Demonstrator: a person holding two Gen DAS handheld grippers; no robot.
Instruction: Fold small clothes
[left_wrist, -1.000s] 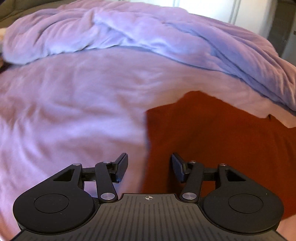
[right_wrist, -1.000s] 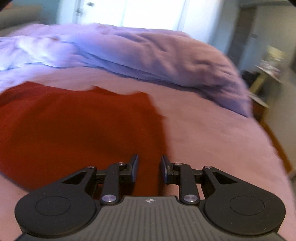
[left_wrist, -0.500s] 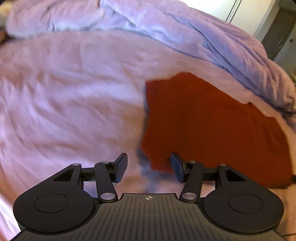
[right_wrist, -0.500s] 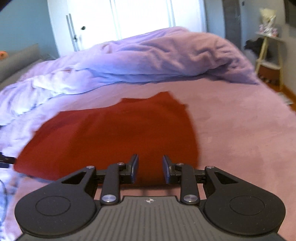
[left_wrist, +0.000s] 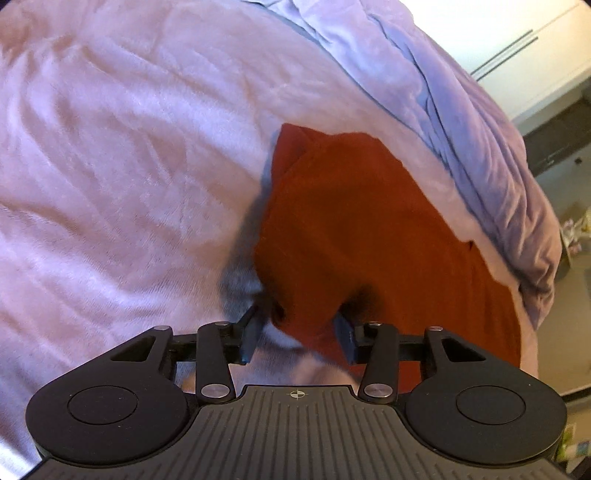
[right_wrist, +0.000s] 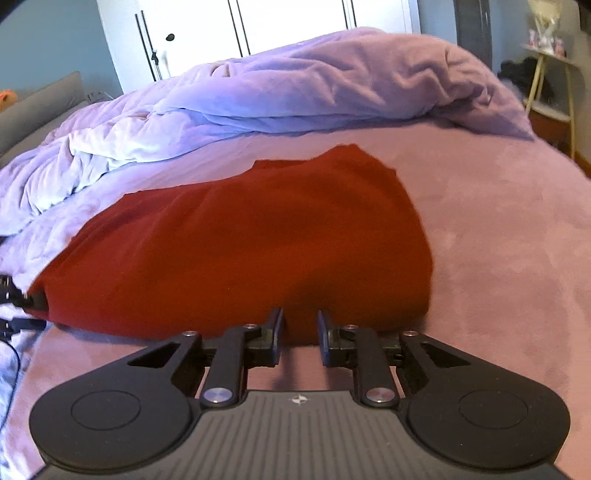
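At bedsheet (right_wrist: 498, 221) level, both jaws straddle red garment (right_wrist: 240, 251) edges.

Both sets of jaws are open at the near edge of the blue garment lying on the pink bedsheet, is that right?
Not quite: the garment is red, not blue, as both wrist views show. The rest holds: the left gripper and right gripper have their jaws open at its near edge, and it lies on the pink bedsheet.

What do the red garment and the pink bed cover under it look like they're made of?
Red garment: seemingly a soft matte knit or fleece; it drapes in rounded folds, no sheen. Pink bed cover: looks plush, velvety fleece; brushed nap with faintly shiny streaks. Exact fibres cannot be told.
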